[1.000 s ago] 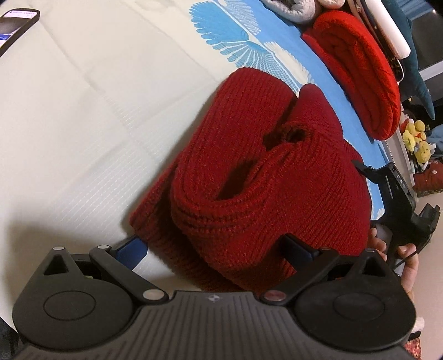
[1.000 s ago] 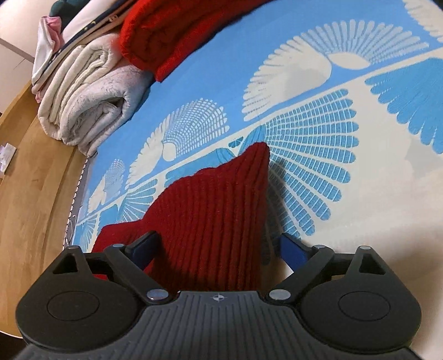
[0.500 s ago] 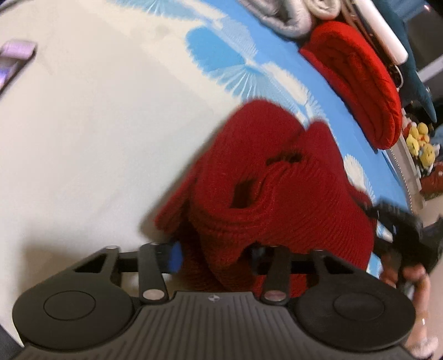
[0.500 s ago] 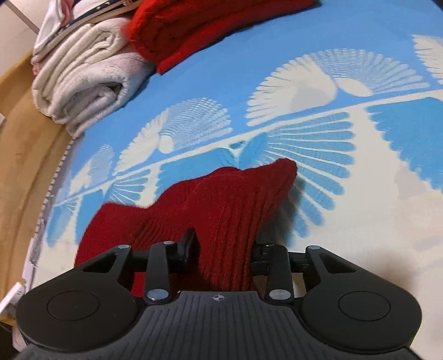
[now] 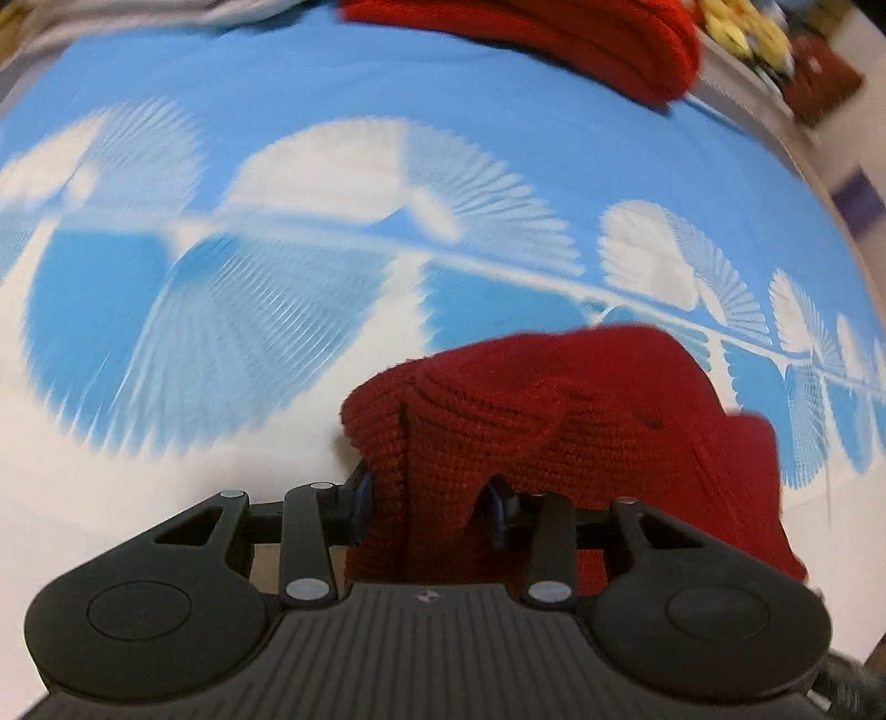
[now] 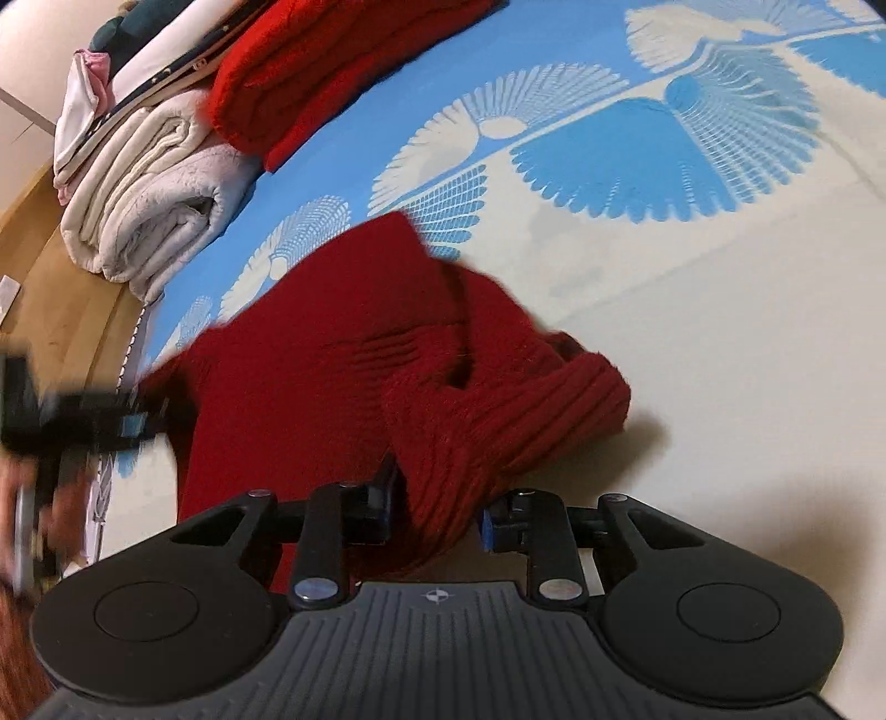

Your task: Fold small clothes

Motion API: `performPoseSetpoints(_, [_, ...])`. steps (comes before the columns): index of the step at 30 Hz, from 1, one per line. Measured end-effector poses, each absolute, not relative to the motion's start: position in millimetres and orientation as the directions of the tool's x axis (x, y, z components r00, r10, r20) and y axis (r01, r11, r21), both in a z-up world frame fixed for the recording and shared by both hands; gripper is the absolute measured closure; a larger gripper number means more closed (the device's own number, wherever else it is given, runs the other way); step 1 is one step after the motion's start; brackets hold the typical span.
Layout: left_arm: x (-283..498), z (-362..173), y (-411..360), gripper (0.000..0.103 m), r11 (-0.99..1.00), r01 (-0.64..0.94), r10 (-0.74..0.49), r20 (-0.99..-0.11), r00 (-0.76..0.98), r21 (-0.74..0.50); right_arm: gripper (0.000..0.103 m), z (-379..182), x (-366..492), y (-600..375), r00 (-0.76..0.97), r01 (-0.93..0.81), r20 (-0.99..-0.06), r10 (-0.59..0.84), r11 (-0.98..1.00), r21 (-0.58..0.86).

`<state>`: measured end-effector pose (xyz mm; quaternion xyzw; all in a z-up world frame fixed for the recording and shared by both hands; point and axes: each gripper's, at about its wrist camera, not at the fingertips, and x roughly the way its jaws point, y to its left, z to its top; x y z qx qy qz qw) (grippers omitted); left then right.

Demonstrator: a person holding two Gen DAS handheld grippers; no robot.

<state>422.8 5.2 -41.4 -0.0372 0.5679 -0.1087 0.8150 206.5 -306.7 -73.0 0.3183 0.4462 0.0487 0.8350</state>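
Your left gripper (image 5: 426,512) is clamped on a bunched fold of the dark red knit garment (image 5: 559,443), blue pads pressing the knit from both sides. Your right gripper (image 6: 437,512) has a thick ribbed fold of the same garment between its pads, and its jaws are closing on it, pads already in contact with the knit.

From the right wrist view, the garment lies crumpled on the bedspread (image 6: 720,332), partly on the cream area and partly on the blue-and-white fan print, with a ribbed cuff-like end sticking out to the right. Your left gripper shows blurred at the left edge of that view (image 6: 133,426), touching the garment's left edge, with your hand (image 6: 50,498) behind it.

A folded bright red knit (image 6: 332,72) sits at the far end of the bedspread, just beside a rolled whitish blanket (image 6: 149,188). More folded fabric is stacked on top of that blanket; details too small to tell. Wooden floor (image 6: 50,299) shows past the bed edge.

The left wrist view is motion-blurred. The bright red knit is at its top edge, well apart from the garment. Yellow plush toys (image 5: 742,27) show at top right, blurred.
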Motion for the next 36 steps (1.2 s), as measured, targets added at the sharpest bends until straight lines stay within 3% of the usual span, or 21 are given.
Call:
performPoseSetpoints(7, [463.6, -43.3, -61.3, 0.055, 0.975, 0.189, -0.185, -0.890, 0.417, -0.114, 0.079, -65.1, 198.5, -302.5, 0.716, 0.197, -0.680, 0.159, 0.888, 0.415])
performPoseSetpoints(8, [464.0, -42.8, -64.1, 0.044, 0.981, 0.168, -0.159, -0.887, 0.434, -0.094, 0.078, -72.7, 202.6, -308.1, 0.705, 0.212, -0.689, 0.166, 0.878, 0.429])
performPoseSetpoints(9, [462.9, -42.5, -65.0, 0.025, 0.988, 0.141, -0.123, -0.889, 0.442, -0.066, 0.077, -79.8, 205.3, -315.4, 0.694, 0.239, -0.696, 0.184, 0.853, 0.463])
performPoseSetpoints(11, [451.1, -38.1, -63.5, 0.010, 0.993, 0.119, -0.053, -0.871, 0.488, 0.006, 0.073, -82.7, 207.3, -327.7, 0.677, 0.265, -0.700, 0.227, 0.812, 0.520])
performPoseSetpoints(13, [428.8, -28.9, -53.3, 0.009, 0.990, 0.137, -0.034, -0.853, 0.521, 0.045, 0.047, -73.6, 205.4, -334.7, 0.652, 0.316, -0.734, 0.192, 0.811, 0.492])
performPoseSetpoints(14, [412.9, -23.3, -45.9, 0.009, 0.987, 0.153, -0.046, -0.842, 0.538, 0.044, 0.026, -65.2, 201.9, -335.5, 0.654, 0.341, -0.745, 0.127, 0.830, 0.441])
performPoseSetpoints(15, [399.1, -19.9, -40.5, 0.007, 0.986, 0.163, -0.059, -0.834, 0.549, 0.037, 0.014, -55.8, 196.7, -335.0, 0.679, 0.343, -0.731, 0.072, 0.849, 0.402])
performPoseSetpoints(16, [384.3, -16.2, -36.1, 0.005, 0.985, 0.173, -0.075, -0.825, 0.560, 0.028, 0.013, -45.1, 191.2, -334.2, 0.724, 0.324, -0.690, 0.023, 0.871, 0.369])
performPoseSetpoints(17, [365.8, -14.6, -34.3, 0.000, 0.983, 0.182, -0.088, -0.814, 0.574, 0.022, 0.014, -35.9, 188.7, -331.8, 0.758, 0.304, -0.652, -0.014, 0.892, 0.335])
performPoseSetpoints(19, [335.4, -15.8, -35.8, 0.000, 0.978, 0.205, -0.096, -0.799, 0.593, 0.034, 0.014, -19.3, 192.7, -325.2, 0.817, 0.226, -0.577, -0.021, 0.931, 0.286])
performPoseSetpoints(20, [324.1, -20.6, -40.4, 0.000, 0.975, 0.220, -0.099, -0.799, 0.593, 0.042, 0.019, -15.7, 199.8, -321.5, 0.828, 0.178, -0.561, 0.006, 0.945, 0.273])
performPoseSetpoints(22, [307.2, -33.8, -48.3, 0.000, 0.971, 0.230, -0.088, -0.798, 0.596, 0.064, 0.043, -15.7, 229.6, -310.0, 0.818, 0.088, -0.573, 0.058, 0.970, 0.225])
performPoseSetpoints(23, [303.7, -42.0, -50.5, 0.000, 0.972, 0.223, -0.070, -0.800, 0.597, 0.082, 0.060, -19.7, 247.1, -306.3, 0.799, 0.060, -0.596, 0.078, 0.976, 0.208])
performPoseSetpoints(24, [299.7, -51.9, -51.6, 0.000, 0.973, 0.210, -0.047, -0.805, 0.591, 0.098, 0.068, -26.4, 265.4, -303.6, 0.775, 0.048, -0.626, 0.088, 0.979, 0.198])
performPoseSetpoints(28, [304.1, -85.8, -46.5, 0.000, 0.971, 0.171, 0.027, -0.791, 0.612, 0.165, 0.069, -77.8, 330.7, -299.1, 0.640, 0.088, -0.764, 0.083, 0.980, 0.180])
performPoseSetpoints(32, [310.0, -89.4, -36.3, 0.000, 0.977, 0.177, -0.012, -0.795, 0.607, 0.120, 0.067, -83.9, 330.0, -301.0, 0.668, 0.144, -0.740, 0.075, 0.963, 0.228])
performPoseSetpoints(36, [282.8, -60.3, -36.4, 0.000, 0.955, 0.215, 0.020, -0.767, 0.642, 0.204, 0.061, -57.2, 289.2, -313.2, 0.669, 0.187, -0.741, 0.065, 0.949, 0.252])
